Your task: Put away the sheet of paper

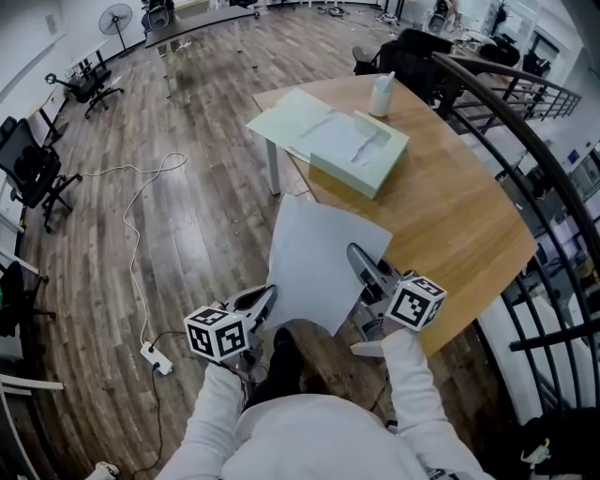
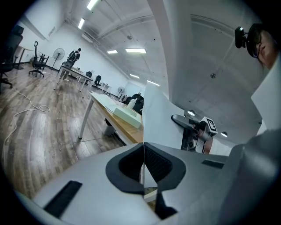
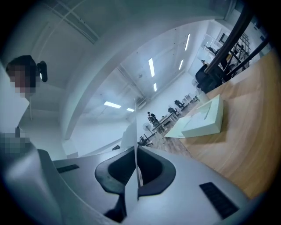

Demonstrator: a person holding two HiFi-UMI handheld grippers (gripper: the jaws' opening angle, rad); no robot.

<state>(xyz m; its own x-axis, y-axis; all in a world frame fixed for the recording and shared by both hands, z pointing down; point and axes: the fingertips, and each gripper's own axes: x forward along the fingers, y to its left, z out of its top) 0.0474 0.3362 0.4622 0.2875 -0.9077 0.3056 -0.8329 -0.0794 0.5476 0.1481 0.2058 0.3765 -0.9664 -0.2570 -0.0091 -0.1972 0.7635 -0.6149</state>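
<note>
Here the left gripper [image 1: 266, 298] and right gripper [image 1: 357, 255] each clamp one side of the sheet of paper [image 1: 317, 258], held at lower centre of the head view; its far corner seems to overlap the wooden table [image 1: 459, 225], pinched edges hidden.

I stand in a big open office. The floor [image 1: 206, 216] is made of brown wooden planks. In front of me is a table [image 1: 459, 216] with a light wooden top and a white leg [image 1: 274, 169]. On my left a white cable [image 1: 129, 230] lies in loops on the floor and ends at a white power strip [image 1: 157, 357]. Black office chairs [image 1: 37, 178] stand near the white wall [image 1: 28, 37] at the left. A standing fan [image 1: 117, 17] is further back, near a long desk [image 1: 187, 28]. On my right a black railing [image 1: 534, 141] curves along the table's edge. The ceiling is white, with long light strips [image 2: 136, 51] that are lit.
</note>
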